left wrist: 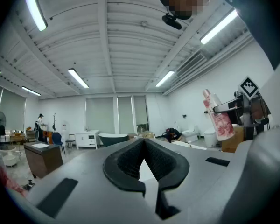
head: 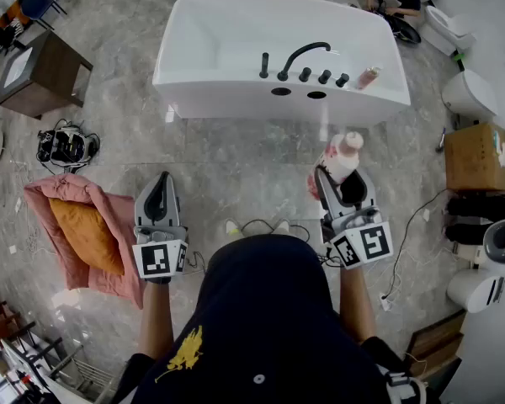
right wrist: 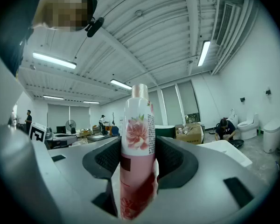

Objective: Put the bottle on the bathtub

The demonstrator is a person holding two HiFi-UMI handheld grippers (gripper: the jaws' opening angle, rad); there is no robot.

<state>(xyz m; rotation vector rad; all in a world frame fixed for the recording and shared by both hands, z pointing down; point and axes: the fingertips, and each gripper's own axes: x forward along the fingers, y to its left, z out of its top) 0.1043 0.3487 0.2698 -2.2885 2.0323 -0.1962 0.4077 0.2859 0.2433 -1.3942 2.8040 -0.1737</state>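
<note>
The white bathtub [head: 227, 91] stands ahead on the grey floor, with a black faucet [head: 303, 55] and knobs on its near deck. My right gripper [head: 343, 180] is shut on a pink and white flowered bottle [head: 343, 155], held upright in the air short of the tub's right end. In the right gripper view the bottle [right wrist: 139, 153] stands between both pads. My left gripper [head: 160, 182] hangs level with it on the left, shut and empty, its tips touching [left wrist: 143, 142]. From there the bottle [left wrist: 218, 117] shows at far right.
A small pink bottle [head: 368, 77] lies on the tub deck right of the knobs. A brown cabinet [head: 35, 72] stands far left, a pink cushion with an orange pillow [head: 84, 234] near left. A cardboard box [head: 475, 158] and toilets [head: 470, 95] line the right. Cables trail by my feet.
</note>
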